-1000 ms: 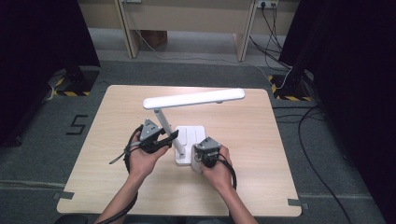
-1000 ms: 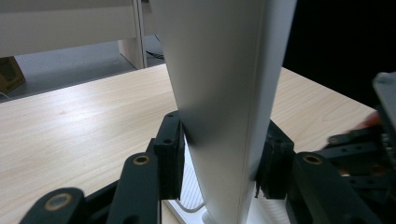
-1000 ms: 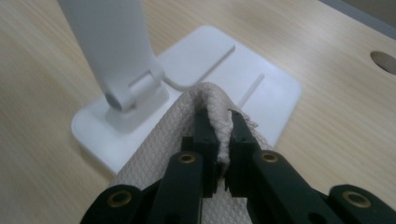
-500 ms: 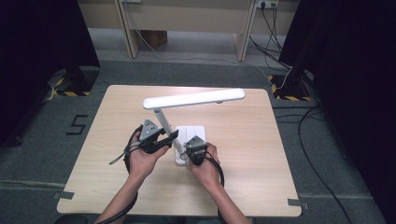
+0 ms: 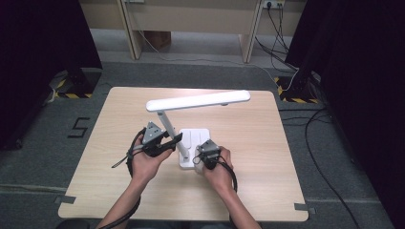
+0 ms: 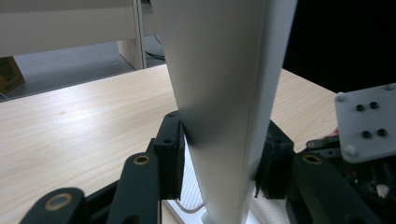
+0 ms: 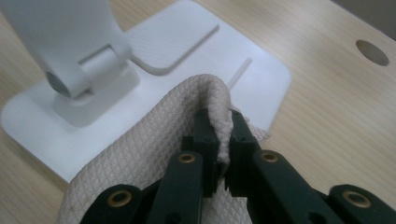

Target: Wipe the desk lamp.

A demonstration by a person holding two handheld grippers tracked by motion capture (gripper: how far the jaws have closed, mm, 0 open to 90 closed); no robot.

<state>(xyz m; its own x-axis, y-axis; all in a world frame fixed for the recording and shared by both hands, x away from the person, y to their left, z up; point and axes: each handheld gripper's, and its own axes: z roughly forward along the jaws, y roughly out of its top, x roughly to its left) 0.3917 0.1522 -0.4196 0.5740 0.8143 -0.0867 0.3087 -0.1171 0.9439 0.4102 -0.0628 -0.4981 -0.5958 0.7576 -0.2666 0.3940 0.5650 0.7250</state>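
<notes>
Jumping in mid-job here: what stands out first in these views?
A white desk lamp stands mid-table, its long head bar lying level across the wooden table. The left tongs are clamped on the lamp's upright arm just above the base. The right tongs pinch a fold of cream waffle-textured cloth that lies on the near edge of the lamp's flat base.

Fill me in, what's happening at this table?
A person is cleaning a white desk lamp with two handheld grippers. The left gripper is clamped on the lamp's upright arm, steadying it. The right gripper pinches a folded cream cloth and holds it at the near edge of the lamp's flat base on the wooden table.
</notes>
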